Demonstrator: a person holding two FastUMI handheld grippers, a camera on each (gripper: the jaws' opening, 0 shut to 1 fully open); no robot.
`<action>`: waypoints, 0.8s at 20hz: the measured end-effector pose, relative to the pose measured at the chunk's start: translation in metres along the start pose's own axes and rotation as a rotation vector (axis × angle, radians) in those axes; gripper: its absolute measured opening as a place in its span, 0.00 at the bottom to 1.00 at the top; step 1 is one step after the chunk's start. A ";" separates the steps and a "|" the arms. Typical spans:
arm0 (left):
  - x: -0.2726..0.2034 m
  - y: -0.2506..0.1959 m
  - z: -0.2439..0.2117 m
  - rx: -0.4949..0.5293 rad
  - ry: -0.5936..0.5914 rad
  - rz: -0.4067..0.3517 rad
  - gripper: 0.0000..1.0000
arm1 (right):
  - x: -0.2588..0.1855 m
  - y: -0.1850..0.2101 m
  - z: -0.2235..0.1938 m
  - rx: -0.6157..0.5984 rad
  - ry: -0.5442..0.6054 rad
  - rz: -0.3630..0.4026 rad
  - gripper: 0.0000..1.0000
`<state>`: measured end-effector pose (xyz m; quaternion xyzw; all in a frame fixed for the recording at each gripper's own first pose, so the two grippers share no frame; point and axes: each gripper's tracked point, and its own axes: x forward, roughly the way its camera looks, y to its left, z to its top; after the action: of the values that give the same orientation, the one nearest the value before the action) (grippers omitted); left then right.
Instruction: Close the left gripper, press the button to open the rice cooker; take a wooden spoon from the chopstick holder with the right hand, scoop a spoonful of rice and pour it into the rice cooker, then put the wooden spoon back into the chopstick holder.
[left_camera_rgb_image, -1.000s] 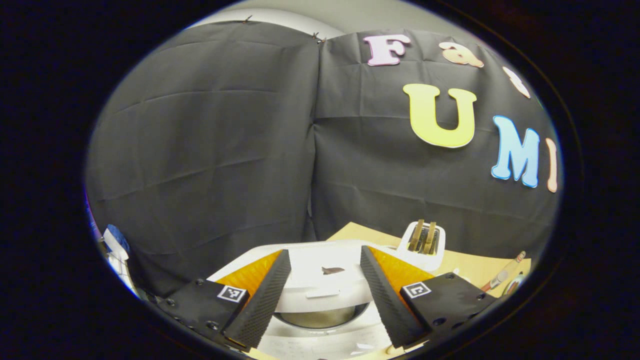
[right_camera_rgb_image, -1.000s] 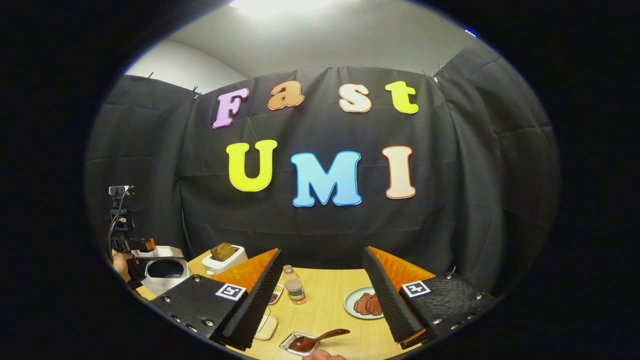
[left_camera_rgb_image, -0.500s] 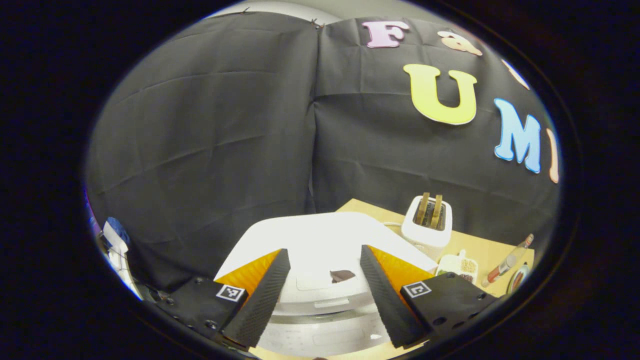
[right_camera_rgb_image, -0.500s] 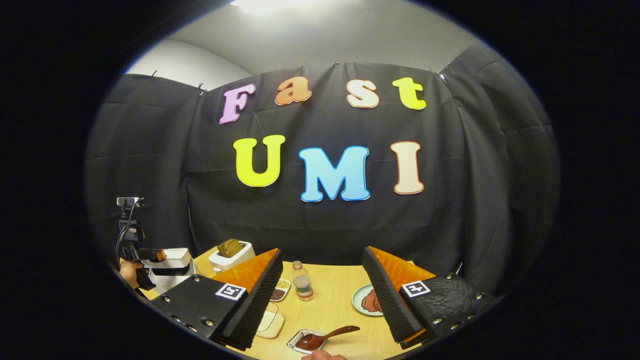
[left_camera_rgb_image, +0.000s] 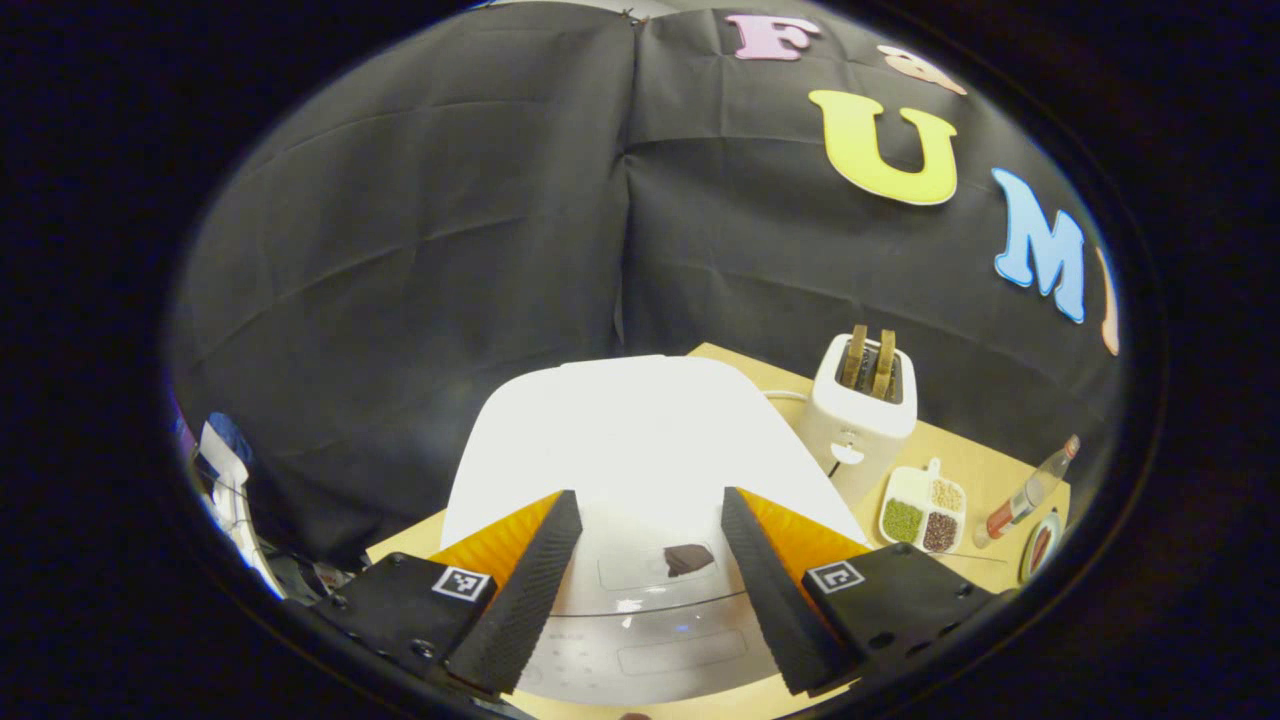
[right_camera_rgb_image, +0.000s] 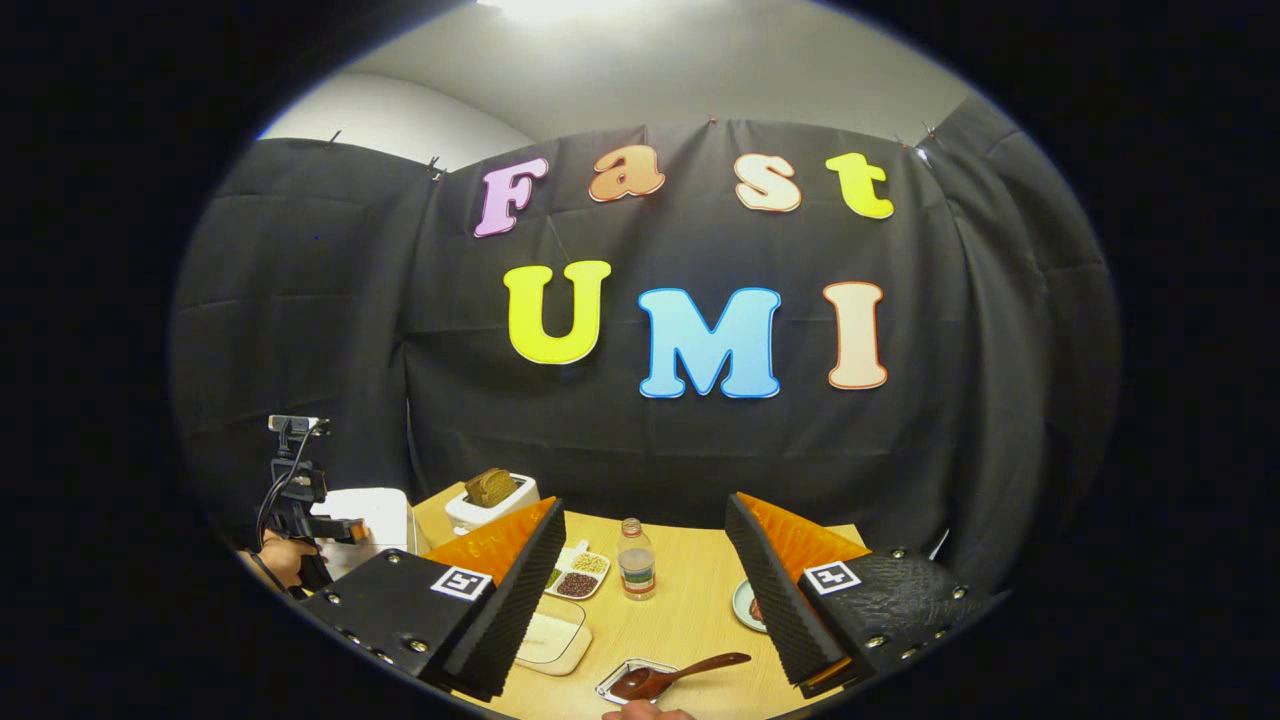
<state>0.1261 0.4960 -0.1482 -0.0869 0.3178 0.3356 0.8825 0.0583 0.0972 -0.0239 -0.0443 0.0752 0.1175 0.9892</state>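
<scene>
The white rice cooker (left_camera_rgb_image: 640, 440) stands under my left gripper (left_camera_rgb_image: 647, 498) with its lid down. That gripper is open, its fingers spread above the lid's front, where a small dark patch (left_camera_rgb_image: 688, 558) lies between them. In the right gripper view the cooker (right_camera_rgb_image: 372, 512) is at the far left, beside a hand (right_camera_rgb_image: 280, 555) holding the other gripper. My right gripper (right_camera_rgb_image: 645, 503) is open and holds nothing. Below it a wooden spoon (right_camera_rgb_image: 700, 668) lies with its bowl in a small tray (right_camera_rgb_image: 612, 686). A clear tub of white grains (right_camera_rgb_image: 552, 637) sits to the left.
A white toaster (left_camera_rgb_image: 860, 400) with two slices stands right of the cooker, with a divided dish of grains (left_camera_rgb_image: 925, 505) and a bottle (left_camera_rgb_image: 1030, 490) beyond. The right gripper view has a bottle (right_camera_rgb_image: 635, 560) mid-table, a plate (right_camera_rgb_image: 745, 605), and fingertips (right_camera_rgb_image: 640, 712) at the near edge.
The cooker's lid has come down from part open, with the inner pot showing, to shut. The left gripper view now looks down on the lid. The right gripper has drifted slightly; the spoon stays put.
</scene>
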 end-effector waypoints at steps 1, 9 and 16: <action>0.000 0.002 -0.002 0.001 0.002 0.002 1.00 | -0.002 0.002 0.000 -0.003 0.000 0.008 0.98; -0.004 0.001 -0.002 0.067 -0.020 -0.040 0.99 | -0.023 -0.013 -0.001 0.021 -0.006 0.028 0.98; -0.016 0.004 0.019 -0.050 -0.148 0.003 0.94 | -0.050 -0.050 -0.009 0.037 -0.016 0.027 0.98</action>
<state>0.1237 0.4976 -0.1234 -0.0833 0.2434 0.3503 0.9006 0.0211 0.0366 -0.0215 -0.0240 0.0701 0.1297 0.9888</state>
